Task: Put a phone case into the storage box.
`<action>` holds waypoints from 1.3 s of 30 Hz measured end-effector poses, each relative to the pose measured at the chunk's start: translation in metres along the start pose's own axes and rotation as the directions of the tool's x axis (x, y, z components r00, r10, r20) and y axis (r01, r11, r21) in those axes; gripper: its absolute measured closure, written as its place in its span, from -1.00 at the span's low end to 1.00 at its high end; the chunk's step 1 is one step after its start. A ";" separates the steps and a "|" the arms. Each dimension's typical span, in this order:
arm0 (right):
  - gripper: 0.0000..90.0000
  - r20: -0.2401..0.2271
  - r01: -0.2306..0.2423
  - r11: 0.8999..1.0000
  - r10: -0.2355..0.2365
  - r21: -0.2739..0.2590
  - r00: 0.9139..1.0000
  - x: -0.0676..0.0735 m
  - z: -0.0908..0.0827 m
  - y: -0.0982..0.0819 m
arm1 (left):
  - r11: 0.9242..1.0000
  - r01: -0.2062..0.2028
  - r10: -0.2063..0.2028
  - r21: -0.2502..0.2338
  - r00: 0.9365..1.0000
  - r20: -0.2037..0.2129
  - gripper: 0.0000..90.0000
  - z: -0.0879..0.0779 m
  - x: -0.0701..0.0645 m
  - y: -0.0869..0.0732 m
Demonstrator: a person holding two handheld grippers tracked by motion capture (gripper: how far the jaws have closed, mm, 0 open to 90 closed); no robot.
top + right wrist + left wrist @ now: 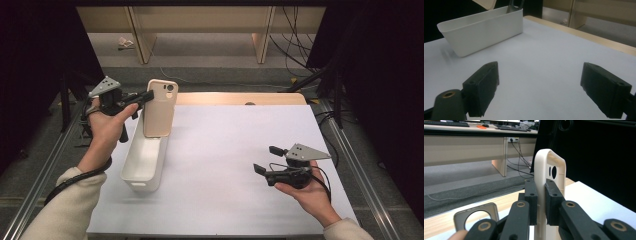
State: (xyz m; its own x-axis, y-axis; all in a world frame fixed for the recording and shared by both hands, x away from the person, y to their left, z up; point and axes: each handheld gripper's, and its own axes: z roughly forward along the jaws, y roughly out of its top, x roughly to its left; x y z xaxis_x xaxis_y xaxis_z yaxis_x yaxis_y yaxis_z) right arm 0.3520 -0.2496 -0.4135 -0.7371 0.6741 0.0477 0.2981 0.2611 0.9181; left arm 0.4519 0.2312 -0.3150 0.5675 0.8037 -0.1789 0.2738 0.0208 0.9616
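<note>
A beige phone case [160, 107] with a camera cut-out stands upright over the far end of a white bin [142, 165]. My left gripper [149, 96] is shut on the case's left edge. In the left gripper view both pads press on the thin wall of the case [550, 165], with the left gripper [541, 200] closed around it. A grey case with a round hole [476, 216] lies below at the lower left. My right gripper [266, 159] rests open above the table's right side, its jaws [540, 87] wide apart with nothing between them, facing the bin [484, 30].
The white table top [230, 150] has a wooden strip [240, 98] along its far edge. Metal rails run along both sides. Beyond the table are wooden desk legs [262, 35] and loose cables [295, 45] on the floor.
</note>
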 end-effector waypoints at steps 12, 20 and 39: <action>-0.64 0.002 -0.003 1.000 0.003 -0.002 1.000 0.000 0.000 0.000 | 1.000 0.018 -0.018 -0.002 1.000 -0.024 0.82 -0.001 0.019 0.001; -0.64 0.002 -0.003 1.000 0.003 0.000 1.000 -0.001 0.000 -0.001 | 1.000 0.023 -0.023 -0.003 0.999 -0.043 0.82 -0.001 0.031 0.003; -0.64 -0.002 -0.010 1.000 0.010 0.000 1.000 -0.001 0.001 -0.001 | 0.998 0.066 -0.065 0.010 0.995 -0.077 0.82 0.013 0.051 -0.004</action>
State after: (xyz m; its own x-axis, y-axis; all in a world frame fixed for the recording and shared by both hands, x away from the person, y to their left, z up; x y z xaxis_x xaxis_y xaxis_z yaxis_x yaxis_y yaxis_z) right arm 0.3531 -0.2504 -0.4149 -0.7351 0.6755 0.0573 0.3055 0.2547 0.9175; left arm 0.4904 0.2644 -0.3304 0.4873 0.8439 -0.2245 0.3184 0.0677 0.9455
